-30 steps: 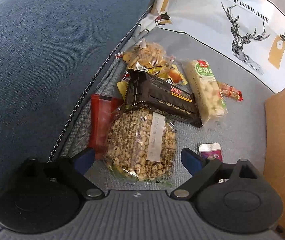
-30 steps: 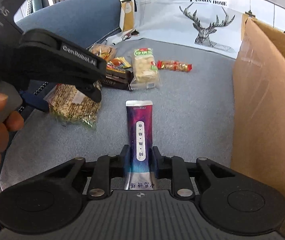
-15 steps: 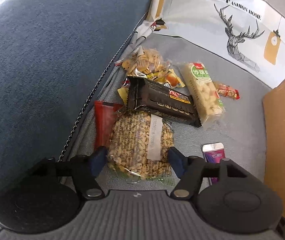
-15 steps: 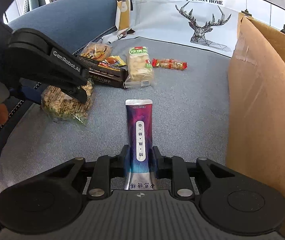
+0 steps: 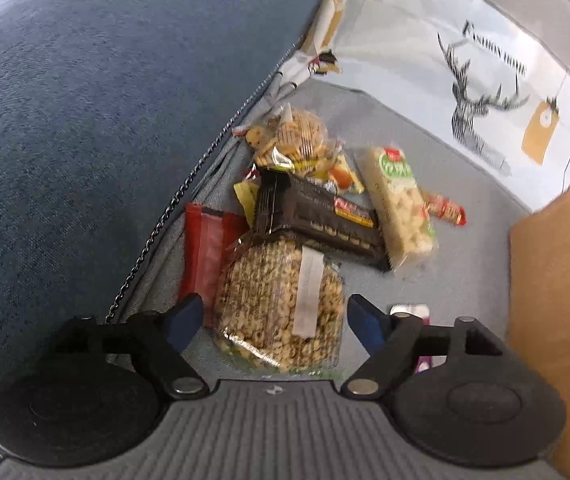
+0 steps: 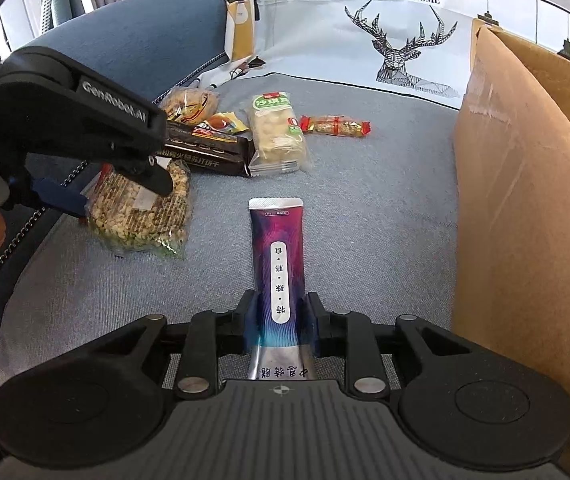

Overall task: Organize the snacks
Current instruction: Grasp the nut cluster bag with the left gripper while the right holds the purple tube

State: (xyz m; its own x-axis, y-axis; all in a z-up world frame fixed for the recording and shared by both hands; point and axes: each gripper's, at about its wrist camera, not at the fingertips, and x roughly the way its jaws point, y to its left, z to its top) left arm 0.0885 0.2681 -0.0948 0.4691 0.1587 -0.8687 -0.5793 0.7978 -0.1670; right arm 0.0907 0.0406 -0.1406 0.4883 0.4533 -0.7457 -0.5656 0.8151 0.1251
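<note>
Left gripper (image 5: 273, 318) straddled the crinkly clear bag of puffed grains (image 5: 281, 304), jaws opening, pads off it (squeeze gently at its middle, I'd say: it's brittle inside). Right gripper (image 6: 281, 320) clamped a glossy purple sachet (image 6: 279, 256) flat on the woven grey cushion (image 6: 365, 216), cardboard box (image 6: 525, 200) just beside.

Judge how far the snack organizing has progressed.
Nothing visibly sorted yet. In hand: right gripper clamps the purple foil stick pack; left gripper, jaws opening, straddles the clear bag of puffed grain. Left: dark biscuit bar and other sofa snacks, beside the cardboard box.
</note>
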